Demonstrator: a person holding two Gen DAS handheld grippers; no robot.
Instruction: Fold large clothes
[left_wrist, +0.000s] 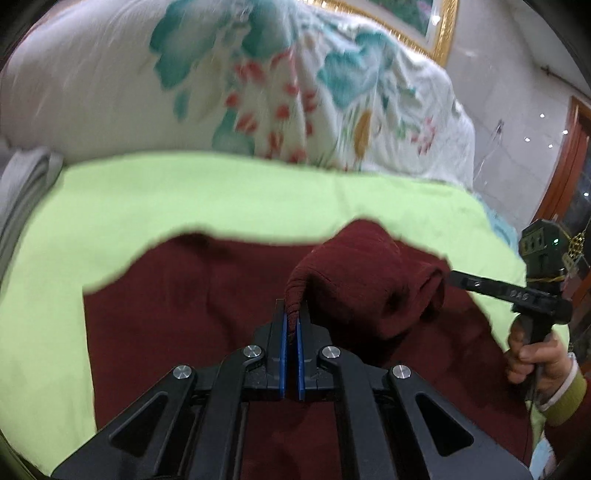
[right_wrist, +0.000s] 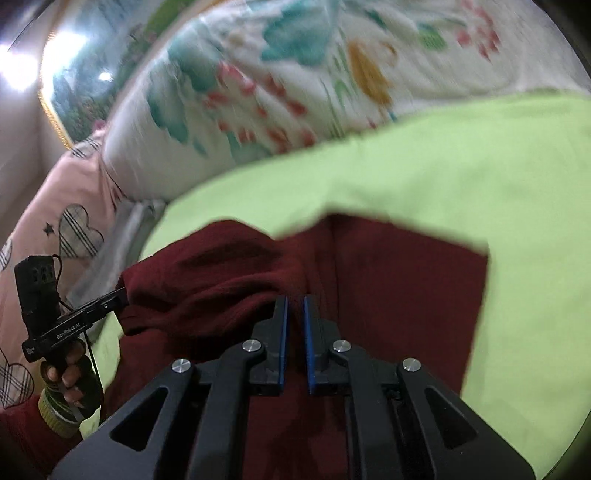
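Observation:
A dark red knitted garment lies spread on a lime green sheet. My left gripper is shut on a raised fold of the garment and holds it above the flat part. The same fold hangs as a bunched roll toward the right. My right gripper has a narrow gap between its blue pads, with the garment showing beneath; I cannot tell if cloth is pinched. In the left wrist view the right gripper reaches into the roll's end. In the right wrist view the left gripper meets the bunched cloth.
A white quilt with teal and red flowers is piled behind the green sheet. A grey cloth lies at the left. A pink pillow with heart prints lies beyond it. A gold-framed picture hangs on the wall.

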